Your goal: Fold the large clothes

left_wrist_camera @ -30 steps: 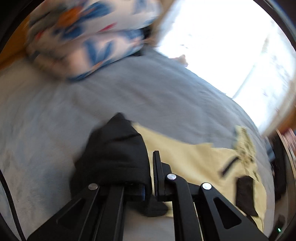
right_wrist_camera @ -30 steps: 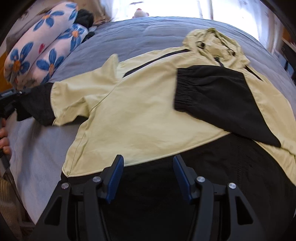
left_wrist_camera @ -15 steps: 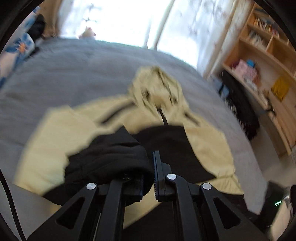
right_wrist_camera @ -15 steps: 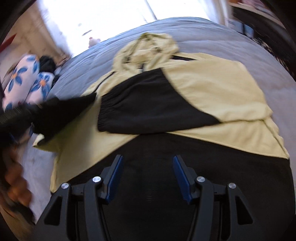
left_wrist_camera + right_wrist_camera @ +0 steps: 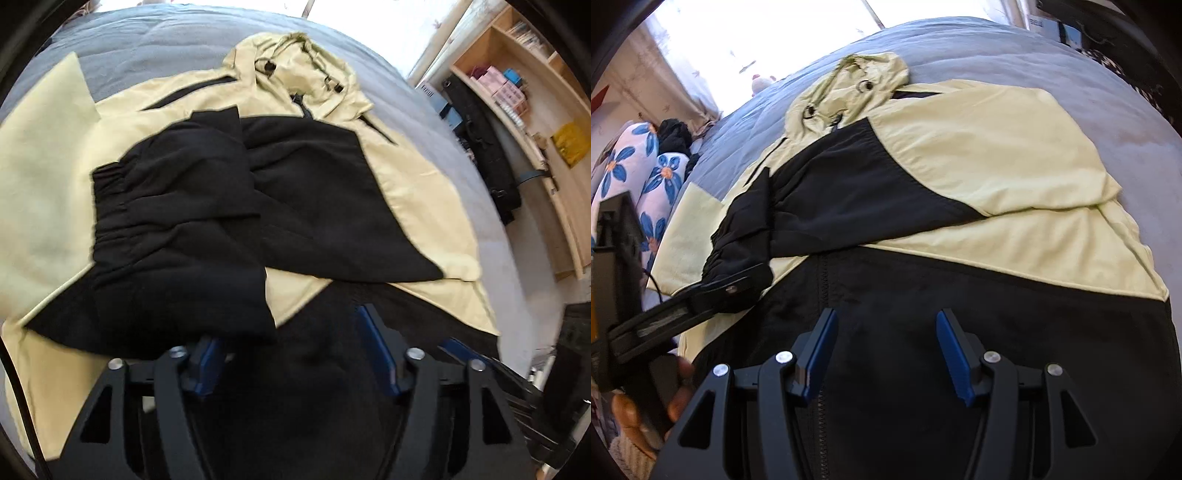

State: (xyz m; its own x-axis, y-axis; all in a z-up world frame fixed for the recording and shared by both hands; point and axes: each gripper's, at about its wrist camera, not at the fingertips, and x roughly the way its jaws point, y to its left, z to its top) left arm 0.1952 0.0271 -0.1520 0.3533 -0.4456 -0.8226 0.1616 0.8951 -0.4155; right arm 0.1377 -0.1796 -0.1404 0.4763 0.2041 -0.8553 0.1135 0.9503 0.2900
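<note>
Left gripper [image 5: 291, 354]: spread; black sleeve cuff [image 5: 177, 236] draped over left finger.
Right gripper [image 5: 886, 354]: spread, above black hem.
Jacket [image 5: 979, 147]: flat ahead on grey bed [image 5: 997, 48].

A home bedroom. A wide bed [image 5: 1052, 62] with grey bedding fills both views; flower-print pillows [image 5: 646, 173] lie at its head, bright curtained windows [image 5: 768, 33] stand behind it, and wooden shelves [image 5: 532, 96] of boxes run beside it.
</note>
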